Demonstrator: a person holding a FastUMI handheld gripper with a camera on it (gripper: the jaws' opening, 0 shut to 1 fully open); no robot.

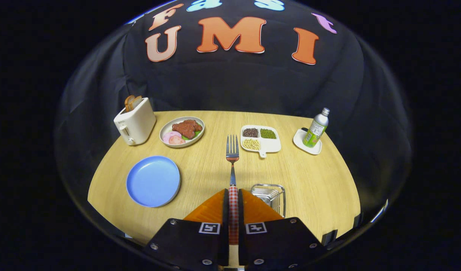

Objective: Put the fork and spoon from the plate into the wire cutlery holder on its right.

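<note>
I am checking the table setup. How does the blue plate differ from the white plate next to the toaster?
The blue plate is bare, while the white plate carries brown meat and pink slices. The blue plate lies nearer the gripper, which is shut on the fork; the white plate sits farther back, beside the toaster. Both are round and lie flat on the wooden table.

Tool-mounted fisheye looks forward, down over the table (321, 188).

Between the orange fingers (215, 210) runs the fork (232, 165), its handle red-and-white checked. Beyond them lie a plain blue plate (153, 181), a cream toaster (135, 122) and a green-labelled bottle (316, 130).
</note>
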